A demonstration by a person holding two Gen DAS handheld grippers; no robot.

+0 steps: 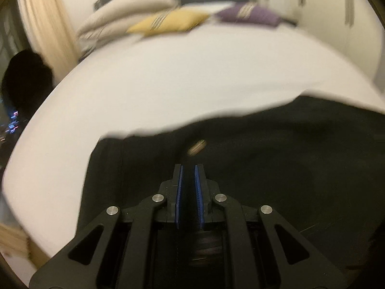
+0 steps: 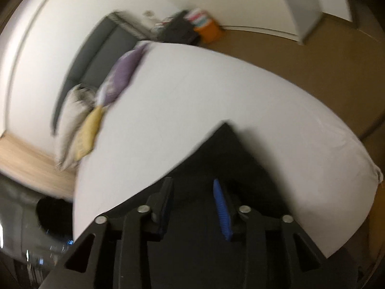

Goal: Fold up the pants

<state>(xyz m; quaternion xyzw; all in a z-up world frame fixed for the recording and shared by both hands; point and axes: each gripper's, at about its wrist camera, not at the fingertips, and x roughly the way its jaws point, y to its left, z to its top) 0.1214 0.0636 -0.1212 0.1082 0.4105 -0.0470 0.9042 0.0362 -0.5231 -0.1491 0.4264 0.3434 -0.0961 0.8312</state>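
White bed carrying black pants, pillows at twelve o'clock. Left tool hovering nearly shut, gripping nothing visible. Right tool gaping halfway over pants; grip unclear.

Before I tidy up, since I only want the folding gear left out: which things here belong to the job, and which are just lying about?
Belongs to the job:
black pants
white bed they lie on
left gripper
right gripper

Just lying about:
yellow cushion
purple cushion
cream pillows
orange bin
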